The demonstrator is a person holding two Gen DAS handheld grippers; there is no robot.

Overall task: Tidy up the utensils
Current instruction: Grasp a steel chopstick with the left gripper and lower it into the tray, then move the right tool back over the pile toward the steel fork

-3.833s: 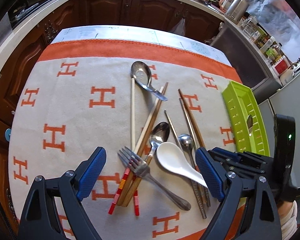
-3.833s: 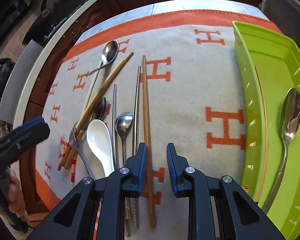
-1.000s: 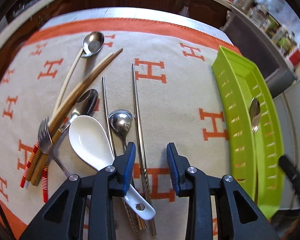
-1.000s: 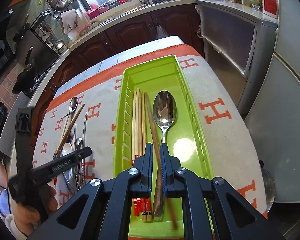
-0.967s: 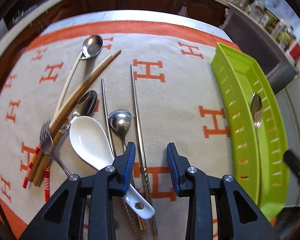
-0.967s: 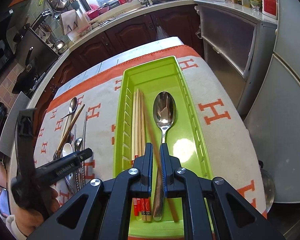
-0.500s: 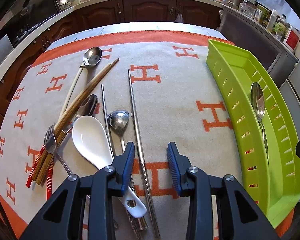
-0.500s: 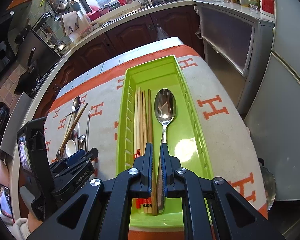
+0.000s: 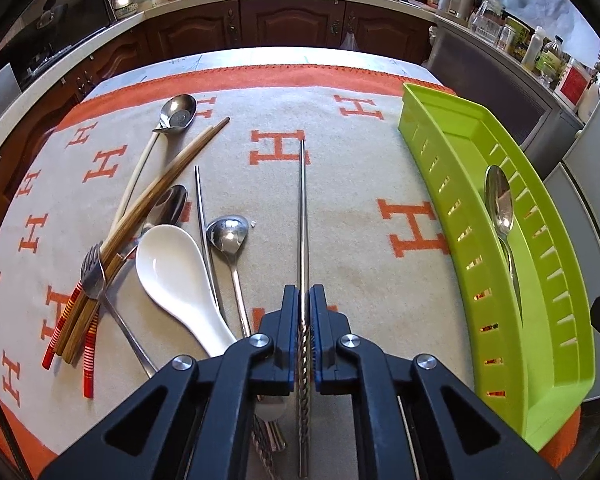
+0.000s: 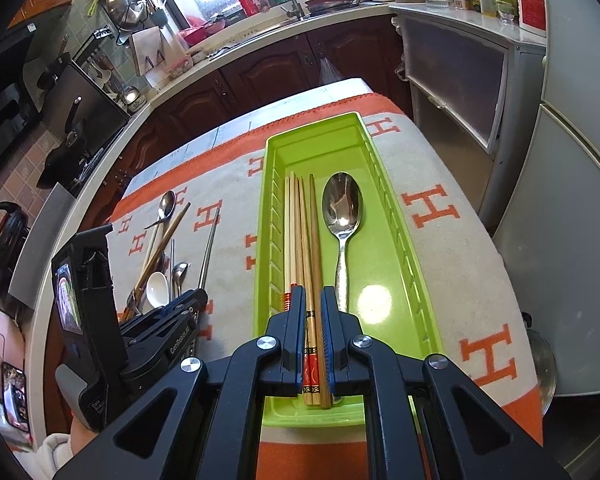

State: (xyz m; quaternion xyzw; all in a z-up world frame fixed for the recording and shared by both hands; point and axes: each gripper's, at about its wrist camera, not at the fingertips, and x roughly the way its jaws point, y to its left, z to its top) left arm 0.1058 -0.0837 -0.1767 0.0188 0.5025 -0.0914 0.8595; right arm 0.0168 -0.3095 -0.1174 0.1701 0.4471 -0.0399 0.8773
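Now left gripper [image 9: 305, 308] jaws have clamped shut on the metal chopsticks [image 9: 302, 216], a moment ago merely straddled; pickup begun, transfer to green tray [image 10: 404, 264] pending. Right gripper [image 10: 313, 312] jaws nearly closed, empty, above tray. Only right view shows wooden chopsticks [image 10: 300, 236] beside spoon [image 10: 343, 204] in tray
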